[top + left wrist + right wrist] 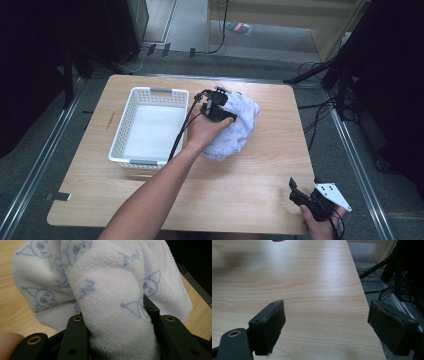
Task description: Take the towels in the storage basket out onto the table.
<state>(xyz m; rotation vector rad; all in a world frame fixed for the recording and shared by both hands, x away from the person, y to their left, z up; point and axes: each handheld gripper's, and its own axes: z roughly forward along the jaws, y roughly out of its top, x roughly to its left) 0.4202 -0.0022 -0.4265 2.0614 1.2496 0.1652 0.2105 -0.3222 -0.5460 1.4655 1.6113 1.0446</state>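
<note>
Black and hard-edged, the left gripper (218,107) has its jaws clamped on a thick fold of the towel (237,127), the soft loop pile bulging up between them in the left gripper view. That towel (105,285) is white terry with pale blue cartoon faces and a stitched hem, bunched in a heap on the wooden table (250,190) just beside the white plastic basket (127,112) with slotted walls. How far the jaw tips reach is buried in cloth. Down at the table's near right corner, the right gripper (305,192) hangs with its padded jaws spread wide over bare wood grain, the person's hand cut off by the frame edge.
</note>
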